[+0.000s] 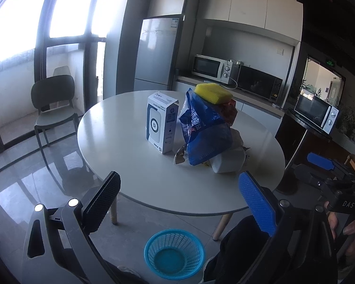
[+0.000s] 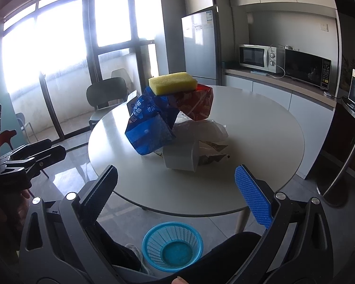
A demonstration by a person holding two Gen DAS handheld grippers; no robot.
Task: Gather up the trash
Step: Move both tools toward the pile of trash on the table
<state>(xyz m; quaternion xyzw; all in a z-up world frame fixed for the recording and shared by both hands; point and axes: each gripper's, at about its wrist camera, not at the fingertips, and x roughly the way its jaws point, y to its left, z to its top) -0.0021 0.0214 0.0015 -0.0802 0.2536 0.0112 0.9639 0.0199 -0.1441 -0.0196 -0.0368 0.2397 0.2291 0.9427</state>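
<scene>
A heap of trash sits on the round white table (image 1: pixel 130 165) (image 2: pixel 260 123): a blue plastic bag (image 1: pixel 203 132) (image 2: pixel 149 130), a red wrapper (image 2: pixel 196 104) (image 1: pixel 230 112), a yellow sponge (image 1: pixel 213 92) (image 2: pixel 172 82) on top, a white cup-like container (image 1: pixel 227 162) (image 2: pixel 181 157) lying at the front, crumpled white plastic (image 2: pixel 201 127) and a white box (image 1: pixel 162 123). A blue mesh basket (image 1: pixel 174 253) (image 2: pixel 172 246) stands empty on the floor below. My left gripper (image 1: pixel 179 203) and right gripper (image 2: pixel 177 194) hover open short of the table, nothing between their fingers.
A dark chair (image 1: pixel 53 104) stands by the windows at left. Behind the table are a fridge (image 1: pixel 157 52) and a counter with microwaves (image 1: pixel 211 68). Another microwave (image 1: pixel 316 113) sits on a stand at right. The person's dark-clad legs (image 2: pixel 224 255) flank the basket.
</scene>
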